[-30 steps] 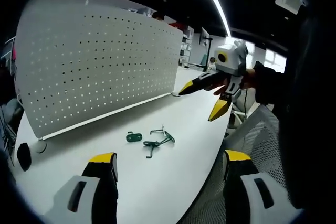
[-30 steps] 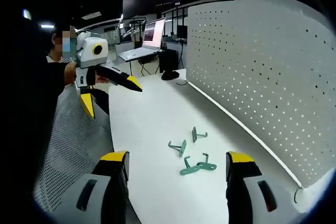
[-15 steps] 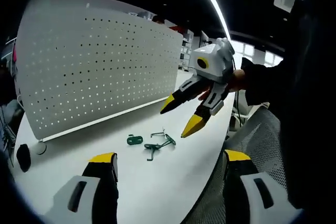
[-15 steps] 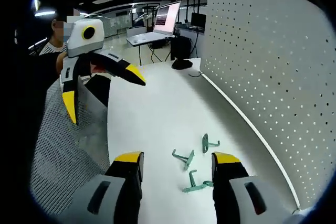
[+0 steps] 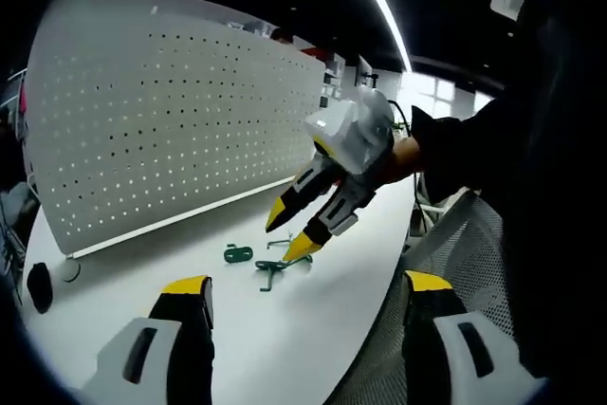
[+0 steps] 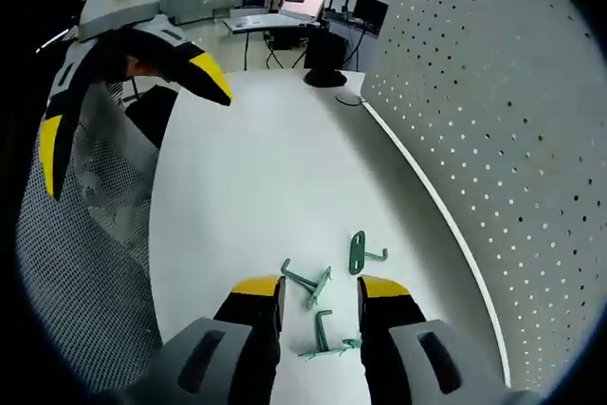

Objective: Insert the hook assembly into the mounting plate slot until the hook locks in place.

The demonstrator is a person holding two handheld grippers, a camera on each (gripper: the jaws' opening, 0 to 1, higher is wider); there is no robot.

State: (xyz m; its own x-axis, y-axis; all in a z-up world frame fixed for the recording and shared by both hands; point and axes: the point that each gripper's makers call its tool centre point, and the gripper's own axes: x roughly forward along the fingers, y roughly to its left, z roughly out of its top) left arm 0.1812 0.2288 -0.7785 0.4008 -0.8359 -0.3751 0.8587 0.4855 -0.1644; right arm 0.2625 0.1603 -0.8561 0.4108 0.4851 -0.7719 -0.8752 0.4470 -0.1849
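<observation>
Nothing inserted: your right gripper [image 5: 292,231], jaws parted, empty, above green hooks [image 6: 318,305] (left gripper [image 6: 123,106] released); pegboard [image 5: 161,120] untouched.

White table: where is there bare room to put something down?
The white table is bare between the green metal hooks and the black object at its far end. It is crowded around the hooks, where the right claw descends, beside the white perforated board.

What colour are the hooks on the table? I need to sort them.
Green hooks, clearest in the right gripper view, lying on the white table.
</observation>
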